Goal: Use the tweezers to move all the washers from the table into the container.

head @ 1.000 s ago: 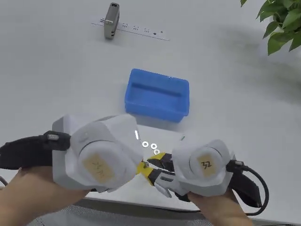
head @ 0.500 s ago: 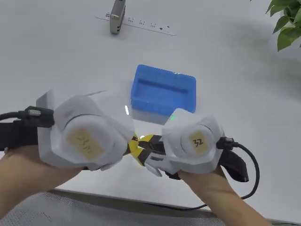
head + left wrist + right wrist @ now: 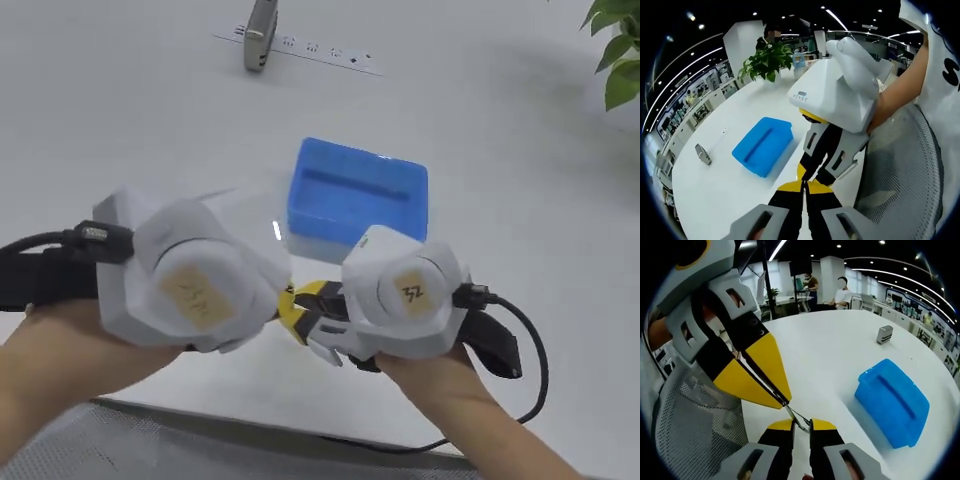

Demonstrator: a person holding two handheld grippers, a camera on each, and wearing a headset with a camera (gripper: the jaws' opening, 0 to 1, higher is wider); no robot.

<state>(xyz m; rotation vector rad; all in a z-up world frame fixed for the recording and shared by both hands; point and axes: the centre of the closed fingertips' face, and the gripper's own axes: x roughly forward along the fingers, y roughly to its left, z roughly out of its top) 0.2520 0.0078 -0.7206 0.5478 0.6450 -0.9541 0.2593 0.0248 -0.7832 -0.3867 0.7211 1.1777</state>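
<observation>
- We find the left gripper [image 3: 806, 188] and the right gripper [image 3: 801, 429] tip to tip above the near edge of the table [image 3: 520, 200].
- In the right gripper view, the left jaws are clenched on the tweezers [image 3: 796, 417].
- The tweezers' tips lie in the narrow gap between the right jaws; we cannot tell whether those jaws press on them.
- The blue container [image 3: 358, 190] sits open side up on the table, just beyond the grippers.
- Farther back lies a power strip [image 3: 320, 48] with an adapter [image 3: 261, 22]; a plant [image 3: 618, 50] stands at far right.
</observation>
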